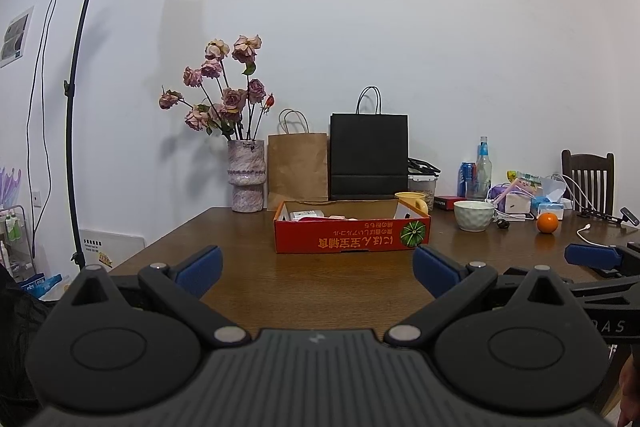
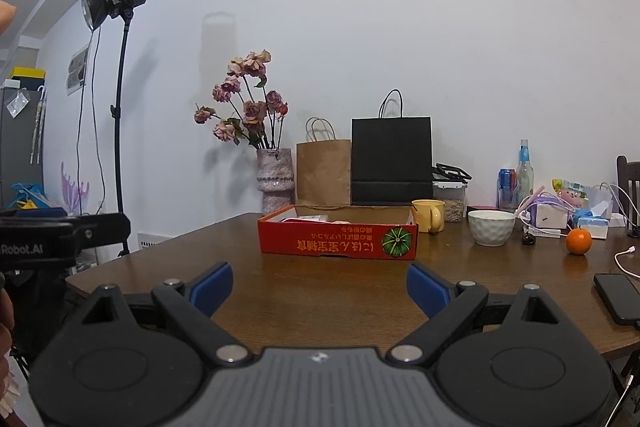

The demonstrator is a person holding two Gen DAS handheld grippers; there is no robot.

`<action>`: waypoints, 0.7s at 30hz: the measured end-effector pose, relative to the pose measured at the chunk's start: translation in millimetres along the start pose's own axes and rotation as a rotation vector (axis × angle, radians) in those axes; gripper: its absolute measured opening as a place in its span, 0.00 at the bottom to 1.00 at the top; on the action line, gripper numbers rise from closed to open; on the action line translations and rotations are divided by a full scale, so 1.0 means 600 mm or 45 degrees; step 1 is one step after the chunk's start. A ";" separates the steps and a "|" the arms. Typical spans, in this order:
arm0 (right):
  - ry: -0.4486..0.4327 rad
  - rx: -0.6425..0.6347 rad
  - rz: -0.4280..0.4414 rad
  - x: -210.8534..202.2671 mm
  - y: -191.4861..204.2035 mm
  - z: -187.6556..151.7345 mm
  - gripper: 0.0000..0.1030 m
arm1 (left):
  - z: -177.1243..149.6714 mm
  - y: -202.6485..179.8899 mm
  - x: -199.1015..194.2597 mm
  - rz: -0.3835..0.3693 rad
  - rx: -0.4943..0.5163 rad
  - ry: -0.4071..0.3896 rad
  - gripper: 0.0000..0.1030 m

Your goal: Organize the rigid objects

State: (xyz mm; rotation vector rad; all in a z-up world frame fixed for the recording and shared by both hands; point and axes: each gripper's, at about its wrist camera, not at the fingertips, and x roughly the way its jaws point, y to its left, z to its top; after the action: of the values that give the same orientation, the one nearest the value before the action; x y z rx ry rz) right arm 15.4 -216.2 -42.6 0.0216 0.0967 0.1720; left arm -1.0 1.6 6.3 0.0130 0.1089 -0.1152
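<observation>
A shallow red cardboard box (image 1: pixel 352 237) with a pumpkin print sits mid-table and holds a few pale items; it also shows in the right wrist view (image 2: pixel 338 241). A yellow mug (image 2: pixel 429 221) stands at its right rear corner, then a white bowl (image 2: pixel 491 227) and an orange (image 2: pixel 578 241). My left gripper (image 1: pixel 318 267) is open and empty, held low over the table's near edge, well short of the box. My right gripper (image 2: pixel 320 285) is open and empty, also short of the box. One blue pad of the right gripper shows at the right of the left wrist view (image 1: pixel 594 255).
A flower vase (image 1: pixel 246 179), a brown paper bag (image 1: pixel 298 169) and a black bag (image 1: pixel 368 157) line the wall behind the box. Bottles, a can and clutter (image 2: pixel 560 203) fill the back right. A black phone (image 2: pixel 618 298) and white cable lie at the right edge. A light stand (image 1: pixel 76 115) stands left.
</observation>
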 end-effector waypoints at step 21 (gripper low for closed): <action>0.009 0.011 -0.009 0.002 0.003 -0.001 0.91 | 0.000 0.001 0.000 -0.001 0.002 0.000 1.00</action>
State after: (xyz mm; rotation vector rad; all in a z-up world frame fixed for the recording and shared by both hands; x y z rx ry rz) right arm 16.4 -214.1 -43.1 0.0294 0.1043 0.1648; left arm -0.8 2.5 6.1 0.0144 0.1091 -0.1161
